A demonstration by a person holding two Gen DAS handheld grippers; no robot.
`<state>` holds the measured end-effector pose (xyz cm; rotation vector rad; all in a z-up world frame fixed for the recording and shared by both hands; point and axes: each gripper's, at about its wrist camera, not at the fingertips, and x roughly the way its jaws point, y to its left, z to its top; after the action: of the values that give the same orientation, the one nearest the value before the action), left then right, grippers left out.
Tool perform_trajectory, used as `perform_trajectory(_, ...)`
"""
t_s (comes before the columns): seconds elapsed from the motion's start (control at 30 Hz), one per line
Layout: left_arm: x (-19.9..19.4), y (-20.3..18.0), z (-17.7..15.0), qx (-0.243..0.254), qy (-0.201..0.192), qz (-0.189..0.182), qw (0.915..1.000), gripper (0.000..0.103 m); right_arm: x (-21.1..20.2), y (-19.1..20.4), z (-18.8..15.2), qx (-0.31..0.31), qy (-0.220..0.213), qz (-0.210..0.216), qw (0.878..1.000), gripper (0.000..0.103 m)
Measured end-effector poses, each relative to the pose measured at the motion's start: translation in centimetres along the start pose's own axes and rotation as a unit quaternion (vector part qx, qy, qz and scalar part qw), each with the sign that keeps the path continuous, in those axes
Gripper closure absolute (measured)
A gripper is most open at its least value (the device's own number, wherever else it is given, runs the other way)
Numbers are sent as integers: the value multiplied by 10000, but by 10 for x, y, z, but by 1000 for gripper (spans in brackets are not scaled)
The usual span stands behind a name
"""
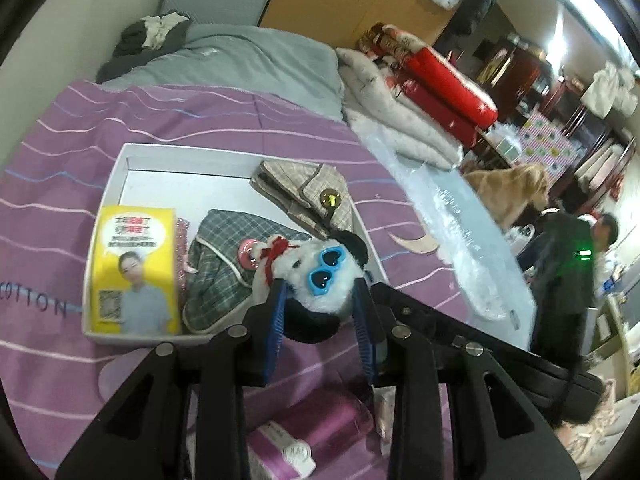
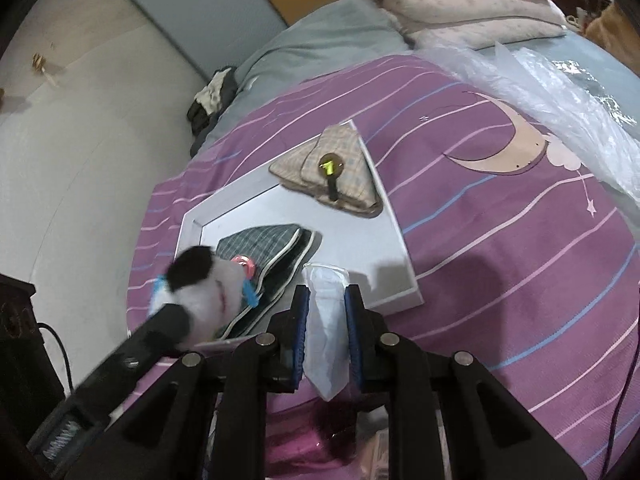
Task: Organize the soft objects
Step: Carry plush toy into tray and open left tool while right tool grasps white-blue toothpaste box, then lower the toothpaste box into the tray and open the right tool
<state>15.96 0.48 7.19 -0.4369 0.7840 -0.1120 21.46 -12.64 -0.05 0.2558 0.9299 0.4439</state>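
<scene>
My left gripper [image 1: 320, 292] is shut on a plush panda [image 1: 320, 276] with blue heart glasses, held just above the near edge of a white tray [image 1: 132, 152] on the purple bed. The panda also shows in the right wrist view [image 2: 208, 292]. In the tray lie a yellow tissue pack [image 1: 136, 268], a grey plaid folded cloth [image 1: 224, 256] and a beige plaid folded cloth [image 1: 308, 192]. My right gripper [image 2: 325, 300] is shut on a white tissue pack [image 2: 326, 320], above the tray's near corner [image 2: 400, 292].
A purple pack [image 1: 316, 432] lies on the striped purple cover [image 2: 500, 260] under my grippers. Clear plastic sheeting [image 2: 540, 92], grey bedding [image 1: 248, 60] and folded quilts [image 1: 400, 120] lie beyond. A dog [image 1: 512, 192] and a person [image 1: 568, 264] are beside the bed.
</scene>
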Motion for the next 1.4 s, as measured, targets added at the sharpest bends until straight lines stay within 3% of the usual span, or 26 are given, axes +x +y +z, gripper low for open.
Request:
perform_trajectory(0.23, 27, -9, -1, 238, 145, 295, 9992, 69, -6, -4, 2, 36, -364, 164, 9992, 86)
perform_trajectory(0.4, 37, -9, -2, 217, 282, 216, 9991, 69, -3, -12, 3, 182, -432, 260, 9986, 86)
perform_trajectory(0.5, 43, -11, -4, 305, 329, 375, 9983, 69, -3, -19, 5, 291, -449, 265, 9982, 86)
perform_trajectory(0.8, 73, -9, -8, -41, 656, 417, 9970, 67, -6, -27, 7, 400, -489, 306, 9975, 86)
perform_trajectory(1.03, 54, -7, -10, -178, 645, 66, 9977, 43, -6, -27, 7, 386, -521, 293, 9975, 86)
perform_trajectory(1.23, 24, 2, -9, -174, 356, 34, 9992, 43, -2, -19, 11, 247, -553, 153, 9980, 86)
perform_trajectory(1.4, -1, 23, -6, -281, 17, 364, 9989, 45, 12, -9, 16, 26, -393, -59, 9992, 86)
